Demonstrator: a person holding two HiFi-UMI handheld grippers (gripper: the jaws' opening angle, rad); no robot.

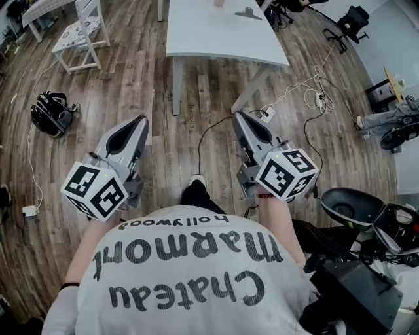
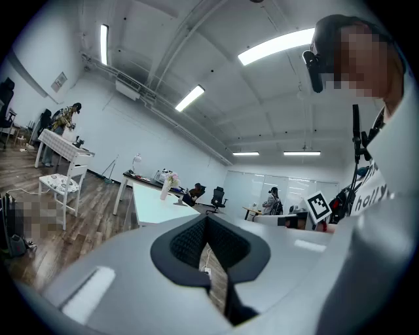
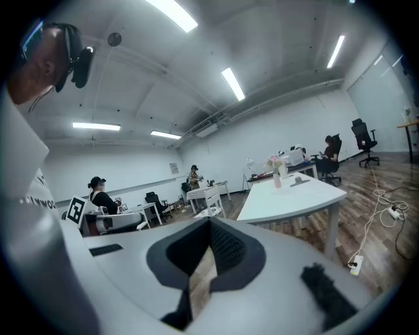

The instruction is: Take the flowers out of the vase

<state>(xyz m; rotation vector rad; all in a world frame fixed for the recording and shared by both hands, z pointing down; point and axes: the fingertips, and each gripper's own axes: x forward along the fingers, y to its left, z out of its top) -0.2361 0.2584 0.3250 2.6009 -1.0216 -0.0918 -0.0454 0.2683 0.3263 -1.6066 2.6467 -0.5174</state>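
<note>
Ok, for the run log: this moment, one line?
left gripper shut, empty | right gripper shut, empty | flowers in vase on table

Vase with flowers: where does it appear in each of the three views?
Head view: vase cut off at the top edge, centre.
Left gripper view: vase left of centre, mid-height.
Right gripper view: vase right of centre, mid-height.
Shared landmark: the white table that it stands on.

White table (image 1: 222, 36) stands ahead of left claw (image 1: 140, 120) and right claw (image 1: 238, 116), on wood floor (image 1: 131, 78). At its far end: vase (image 3: 281, 176) with flowers (image 3: 276, 161), dark flat thing (image 3: 301, 182) just beside. Power strip (image 1: 266, 114) and cables (image 1: 302, 84) on floor near right claw.
</note>
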